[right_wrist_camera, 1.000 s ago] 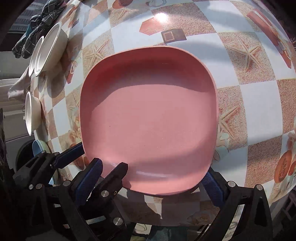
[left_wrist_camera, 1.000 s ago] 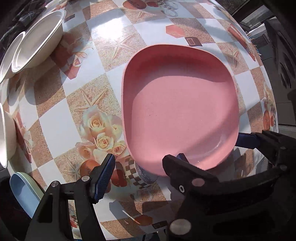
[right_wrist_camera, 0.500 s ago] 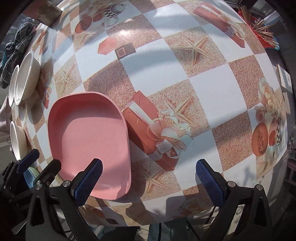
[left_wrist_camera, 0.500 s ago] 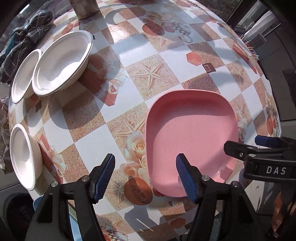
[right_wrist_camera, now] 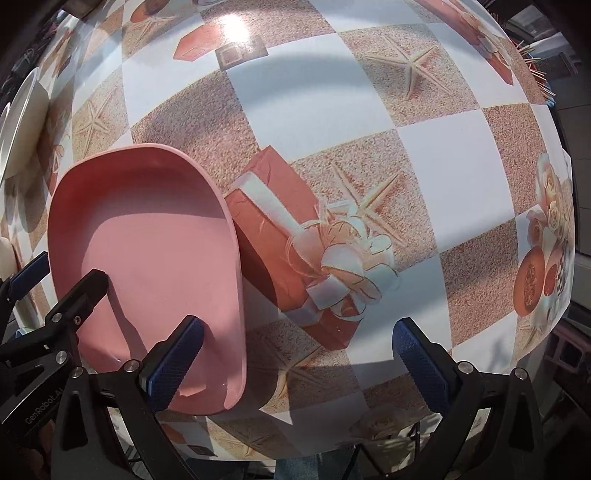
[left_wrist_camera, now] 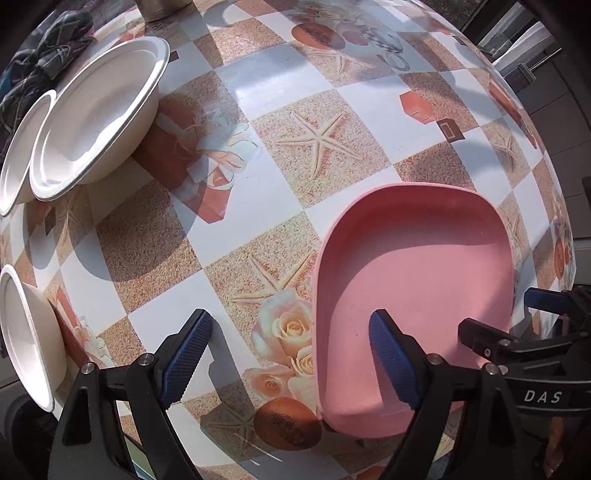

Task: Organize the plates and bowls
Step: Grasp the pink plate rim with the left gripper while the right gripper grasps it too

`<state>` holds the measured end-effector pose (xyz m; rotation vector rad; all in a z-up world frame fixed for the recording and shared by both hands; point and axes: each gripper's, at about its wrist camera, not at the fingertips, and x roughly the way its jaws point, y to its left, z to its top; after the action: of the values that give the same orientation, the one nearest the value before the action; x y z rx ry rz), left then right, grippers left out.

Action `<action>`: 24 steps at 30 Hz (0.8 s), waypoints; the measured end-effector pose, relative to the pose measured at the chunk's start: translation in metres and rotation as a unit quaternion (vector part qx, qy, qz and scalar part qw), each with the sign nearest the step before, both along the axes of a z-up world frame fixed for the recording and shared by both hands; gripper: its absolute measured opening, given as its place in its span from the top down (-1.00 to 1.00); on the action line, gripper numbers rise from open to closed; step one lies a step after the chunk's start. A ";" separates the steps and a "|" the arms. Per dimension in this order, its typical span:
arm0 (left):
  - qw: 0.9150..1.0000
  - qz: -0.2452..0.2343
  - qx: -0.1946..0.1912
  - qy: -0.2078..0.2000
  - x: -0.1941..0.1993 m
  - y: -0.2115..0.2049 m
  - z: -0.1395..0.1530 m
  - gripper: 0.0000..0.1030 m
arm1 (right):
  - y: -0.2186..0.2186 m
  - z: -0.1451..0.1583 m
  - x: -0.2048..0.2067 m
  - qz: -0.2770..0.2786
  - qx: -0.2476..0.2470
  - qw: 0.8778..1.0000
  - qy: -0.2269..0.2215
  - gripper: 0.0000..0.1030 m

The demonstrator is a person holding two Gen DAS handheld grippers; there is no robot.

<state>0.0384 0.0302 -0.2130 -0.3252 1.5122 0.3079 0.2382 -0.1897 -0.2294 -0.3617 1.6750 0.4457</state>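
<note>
A pink square plate (left_wrist_camera: 417, 280) lies flat on the patterned tablecloth near the front edge; it also shows in the right wrist view (right_wrist_camera: 147, 258). My left gripper (left_wrist_camera: 288, 358) is open and empty, its right finger over the plate's near left part. My right gripper (right_wrist_camera: 295, 358) is open and empty, its left finger over the plate's near right rim. Two stacked-looking white bowls (left_wrist_camera: 96, 114) sit at the far left, and another white bowl (left_wrist_camera: 26, 339) sits at the near left edge.
The tablecloth (left_wrist_camera: 310, 144) has starfish, rose and gift-box prints. A dark checked cloth (left_wrist_camera: 40, 59) lies at the far left corner. The table's right edge (right_wrist_camera: 561, 221) drops off to a floor with furniture. A container stands at the far end (left_wrist_camera: 159, 7).
Both grippers have drawn back and apart from the pink plate, which stays on the table. The left view swung left, bringing the white bowls into sight; the right view swung right.
</note>
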 end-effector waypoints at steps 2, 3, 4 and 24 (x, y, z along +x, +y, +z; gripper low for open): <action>1.000 0.012 0.006 0.010 -0.013 0.015 0.003 -0.96 | 0.001 0.001 0.000 -0.006 0.004 1.000 -0.008 -1.00; 1.000 0.026 -0.002 0.011 -0.014 0.022 -0.001 -1.00 | 0.000 0.001 0.000 -0.007 0.005 1.000 -0.012 -1.00; 0.999 0.032 -0.001 0.012 -0.014 0.026 -0.002 -1.00 | -0.001 0.001 0.000 -0.005 0.005 1.000 -0.013 -1.00; 0.999 -0.043 -0.020 0.023 0.016 0.008 0.004 -0.05 | 0.031 0.030 -0.038 0.040 0.016 0.998 -0.035 -0.34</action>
<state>0.0548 0.0385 -0.2086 -0.2860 1.5750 0.2186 0.2005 -0.1590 -0.1993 -0.4176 1.5884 0.5141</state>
